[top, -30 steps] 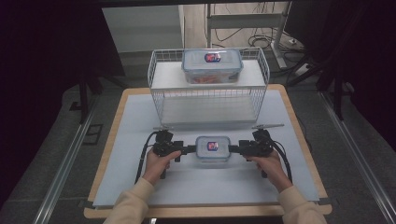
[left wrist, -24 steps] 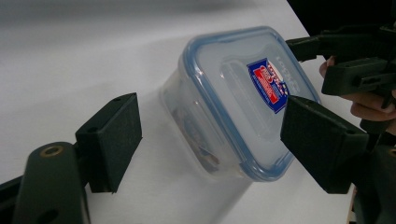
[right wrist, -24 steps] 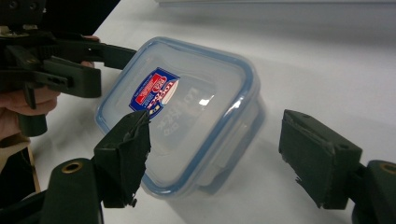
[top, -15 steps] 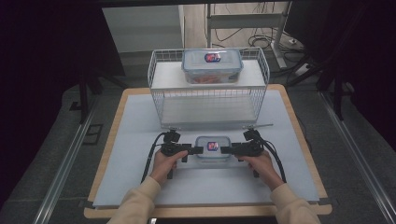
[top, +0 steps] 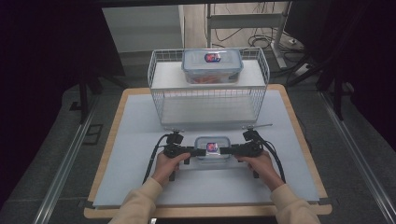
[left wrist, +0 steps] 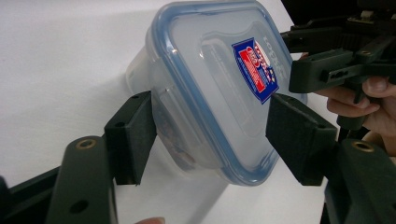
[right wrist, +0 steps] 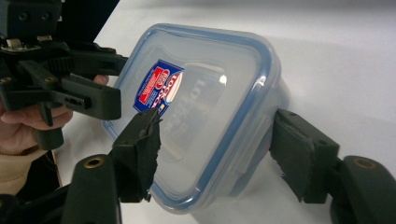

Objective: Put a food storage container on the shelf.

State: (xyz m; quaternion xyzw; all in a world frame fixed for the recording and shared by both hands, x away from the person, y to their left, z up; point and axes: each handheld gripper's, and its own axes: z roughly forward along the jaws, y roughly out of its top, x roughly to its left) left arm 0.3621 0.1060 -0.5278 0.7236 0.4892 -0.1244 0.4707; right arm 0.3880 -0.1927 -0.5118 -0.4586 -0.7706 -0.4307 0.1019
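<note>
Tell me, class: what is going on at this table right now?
A person holds a gripper in each hand, one at each end of a small lidded container on the table. The left gripper and right gripper have just been closing their jaws around its ends. A second container rests on a wire basket behind.

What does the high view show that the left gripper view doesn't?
High view: the wire basket at the far side of the table, a second lidded container on its top shelf, and both forearms coming in from the bottom.
Left gripper view: the left gripper up close, its jaws having just been closing around one end of the near container, pads at its sides; the blue-and-red lid label is sharp.
Both: the near container, the right gripper at its other end, the white table cover.
</note>
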